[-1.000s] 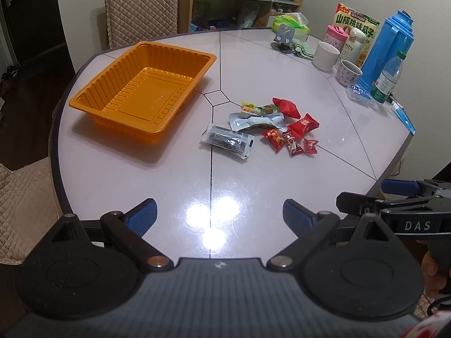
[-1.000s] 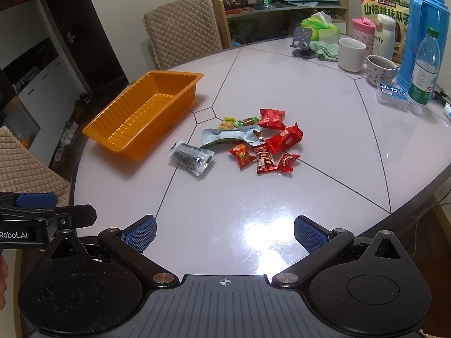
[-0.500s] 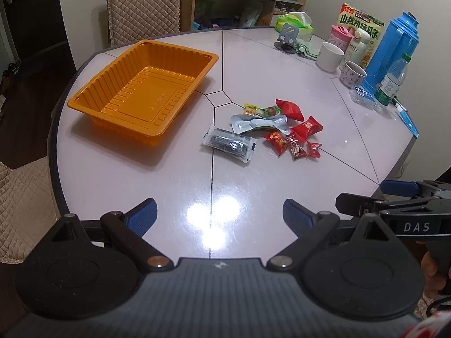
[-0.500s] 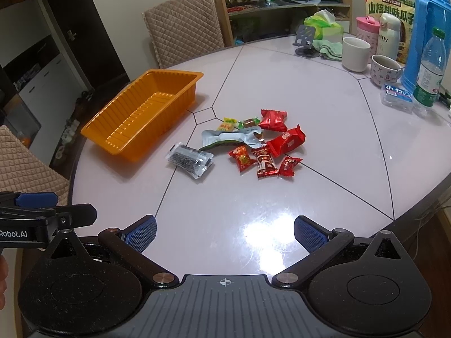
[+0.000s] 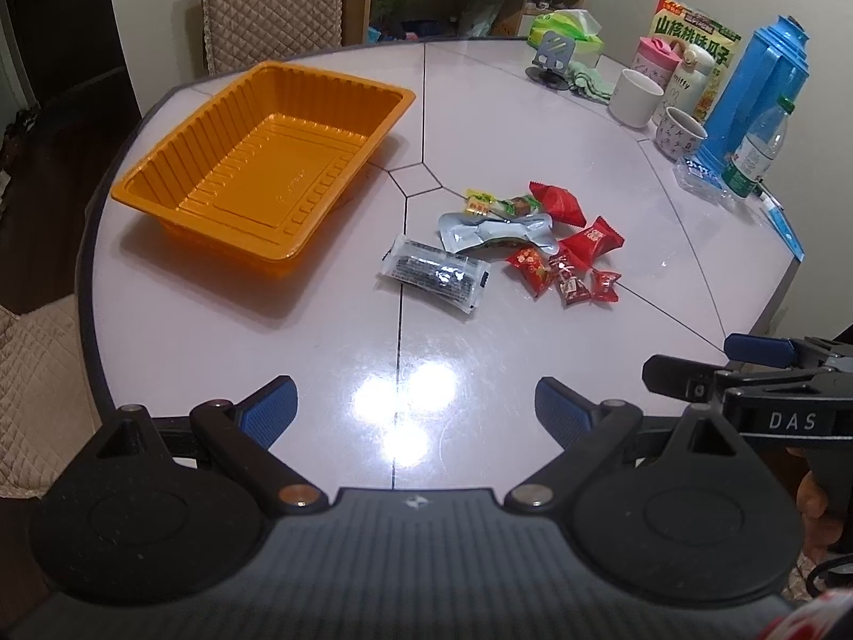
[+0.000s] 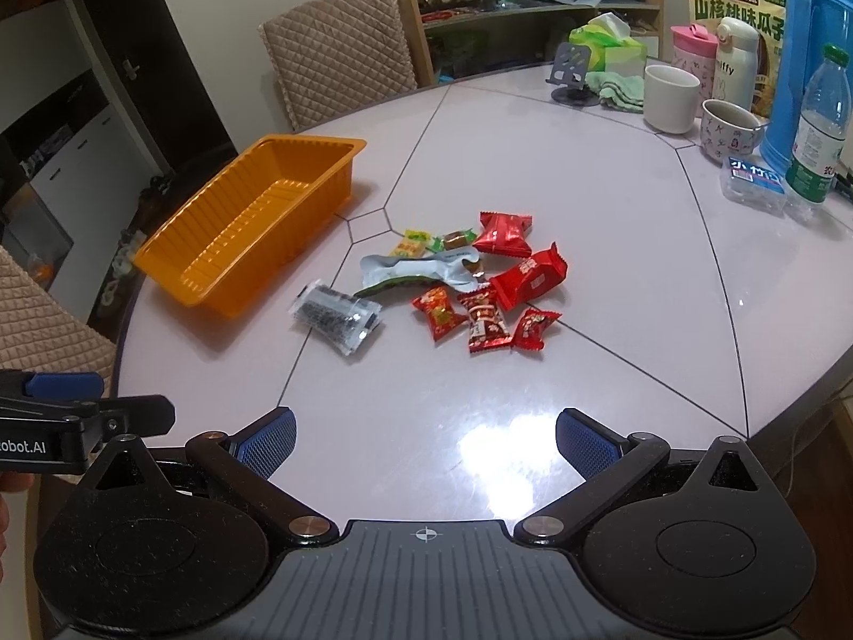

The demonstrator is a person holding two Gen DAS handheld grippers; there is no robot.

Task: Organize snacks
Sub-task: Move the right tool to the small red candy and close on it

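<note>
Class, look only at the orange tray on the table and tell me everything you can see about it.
The orange tray is a deep rectangular container of what looks like thin, glossy moulded plastic, with ribbed walls, a flat out-turned rim and a raised panel pressed into its floor. It sits upright and flat on the pale table, toward the left side, turned at an angle to the table's seam lines. Nothing lies inside it. The snack pile lies apart to its right, and neither gripper touches it.

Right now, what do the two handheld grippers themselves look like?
Both are black. The left gripper and right gripper each have two angled black fingers tipped with blue textured pads, brass-coloured pivot pins and round black housings. White lettering on the sides reads "DAS" and "obot.AI". No cables or sleeves identifiable.
</note>
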